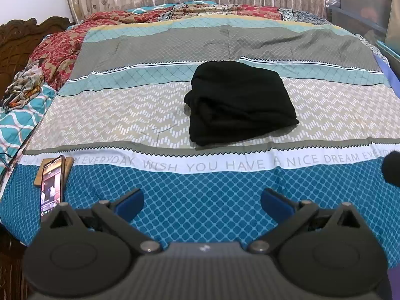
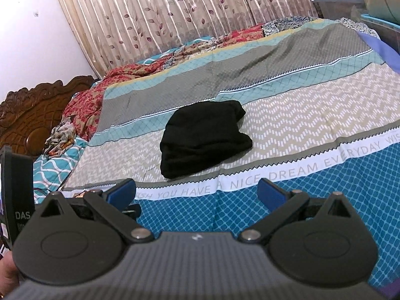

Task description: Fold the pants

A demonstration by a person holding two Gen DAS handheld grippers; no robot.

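Note:
The black pants [image 1: 240, 102] lie folded into a thick, compact stack on the patterned bedspread [image 1: 125, 115], a little right of centre in the left wrist view. The same folded pants [image 2: 205, 137] sit mid-bed in the right wrist view. My left gripper [image 1: 202, 201] hovers open over the blue-patterned near strip of the bedspread, well short of the pants, its blue pads [image 1: 131, 201] holding nothing. My right gripper [image 2: 197, 192] is open too, held back from the pants with nothing between its fingers. A dark edge of the right gripper [image 1: 392, 167] shows at the left wrist view's right border.
A phone [image 1: 51, 190] with a lit screen leans against a small brown box [image 1: 67, 167] at the bed's near left. A red floral quilt [image 1: 60, 52] and crumpled cloth [image 1: 23, 90] lie along the left by the carved wooden headboard [image 2: 32, 115]. Curtains [image 2: 175, 12] hang behind; storage bins [image 1: 362, 2] stand at right.

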